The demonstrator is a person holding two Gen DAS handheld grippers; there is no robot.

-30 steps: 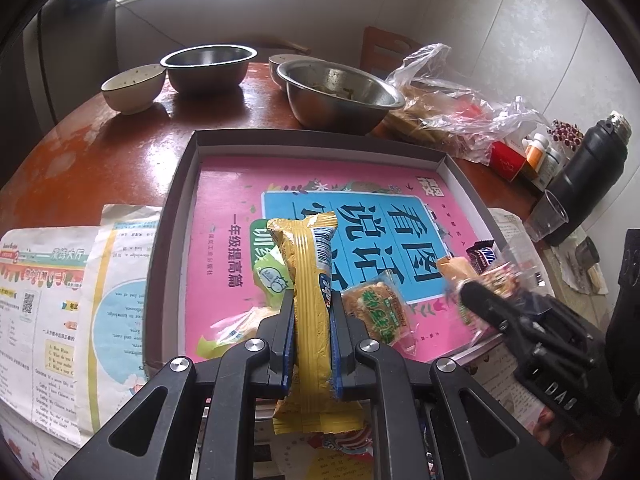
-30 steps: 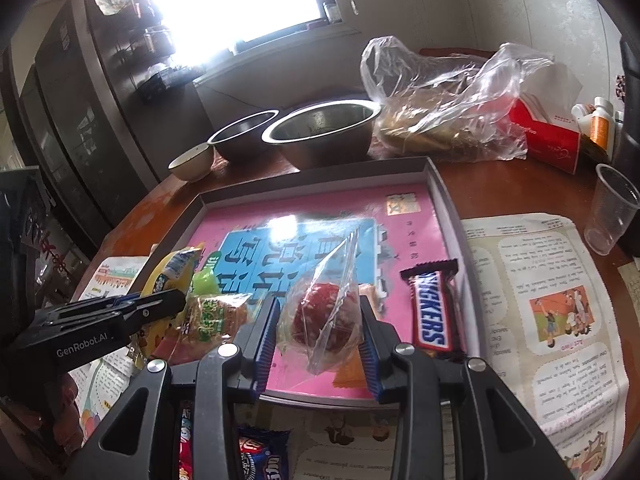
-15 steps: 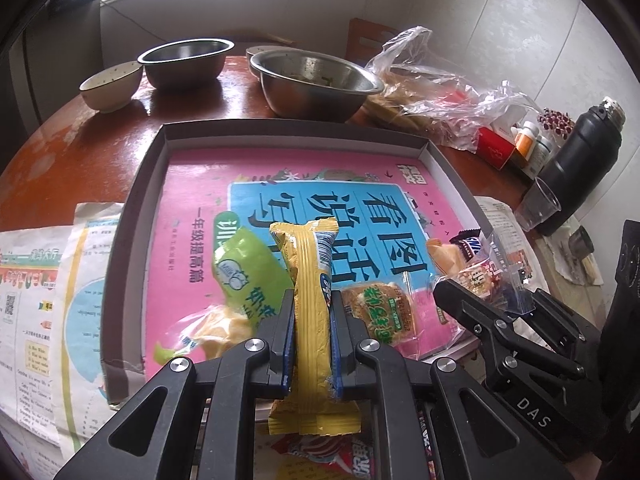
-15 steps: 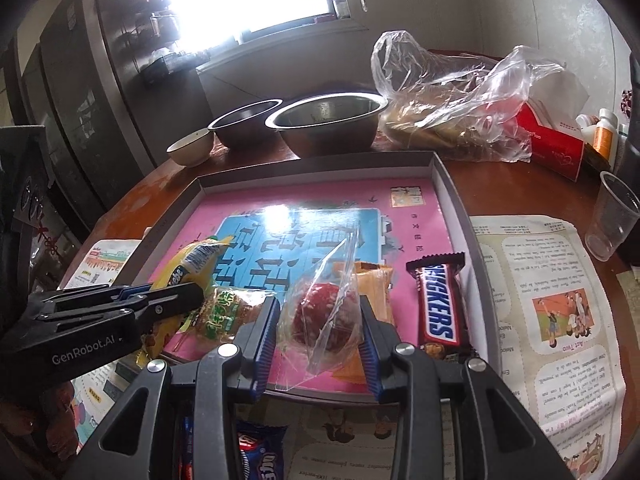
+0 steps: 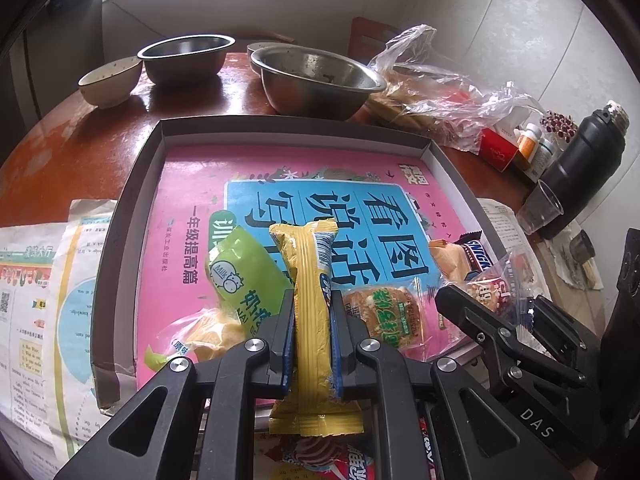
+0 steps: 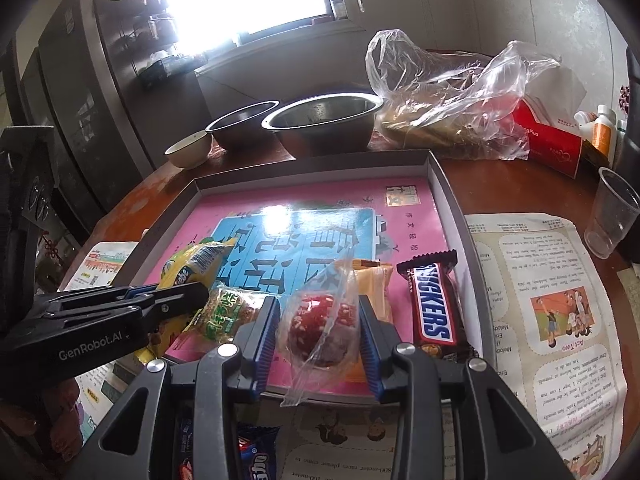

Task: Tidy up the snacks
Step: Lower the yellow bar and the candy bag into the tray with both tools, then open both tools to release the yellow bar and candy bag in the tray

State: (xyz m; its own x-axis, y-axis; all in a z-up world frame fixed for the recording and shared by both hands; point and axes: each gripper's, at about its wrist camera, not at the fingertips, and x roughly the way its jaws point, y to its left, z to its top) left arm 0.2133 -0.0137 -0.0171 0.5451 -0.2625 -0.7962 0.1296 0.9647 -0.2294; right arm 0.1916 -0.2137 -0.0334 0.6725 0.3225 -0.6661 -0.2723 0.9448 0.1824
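Two hand-held grippers hang over the near edge of a shallow grey tray lined with a pink booklet. The left gripper is clamped tight on a long yellow snack bar, which stands up between its pads. The right gripper is closed partway around a red snack in a clear wrapper.

Over the past second the tray has drawn closer beneath the left tool, and a green milk-candy packet just left of its fingers has come fully into sight; the right tool has barely shifted. Ahead of the right fingers lie a biscuit pack and a Snickers bar, already in the tray. Both held snacks look ready to be set down alongside them.
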